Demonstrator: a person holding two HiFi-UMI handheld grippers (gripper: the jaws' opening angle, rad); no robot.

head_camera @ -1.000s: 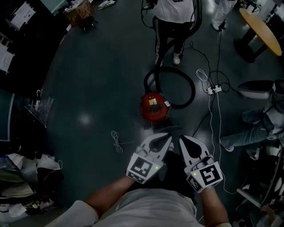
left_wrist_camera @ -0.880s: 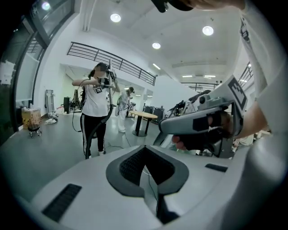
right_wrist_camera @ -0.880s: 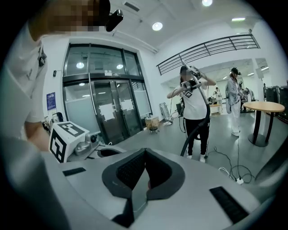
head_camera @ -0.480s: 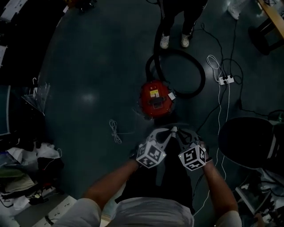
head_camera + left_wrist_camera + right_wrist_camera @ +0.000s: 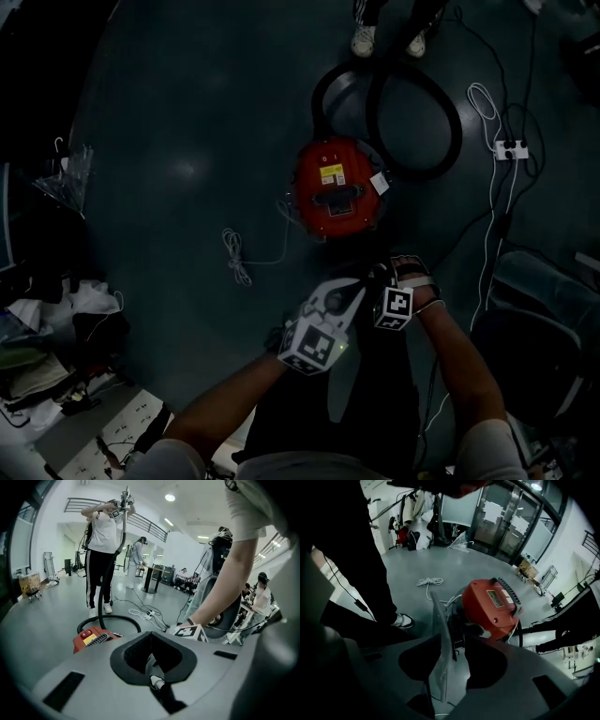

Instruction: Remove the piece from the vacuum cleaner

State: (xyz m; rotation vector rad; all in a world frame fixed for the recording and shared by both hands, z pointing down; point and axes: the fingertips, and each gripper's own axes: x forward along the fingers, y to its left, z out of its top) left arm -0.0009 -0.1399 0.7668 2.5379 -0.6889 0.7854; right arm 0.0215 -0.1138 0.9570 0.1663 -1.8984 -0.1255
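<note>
Red vacuum cleaner (image 5: 337, 190) carries yellow label (image 5: 331, 174) (unreadable).

Open lab/office hall — grey floor (image 5: 187, 112), glass doors (image 5: 506, 522), mezz. railing (image 5: 84, 503), loose cables (image 5: 487, 103).

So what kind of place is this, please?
Probably a large indoor lab or workshop hall: bare grey floor, tall glass doors, an upper railing, and cables with a power strip lying about.

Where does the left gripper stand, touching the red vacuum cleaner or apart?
Apart. Head view shows floor between left gripper and vacuum cleaner.
</note>
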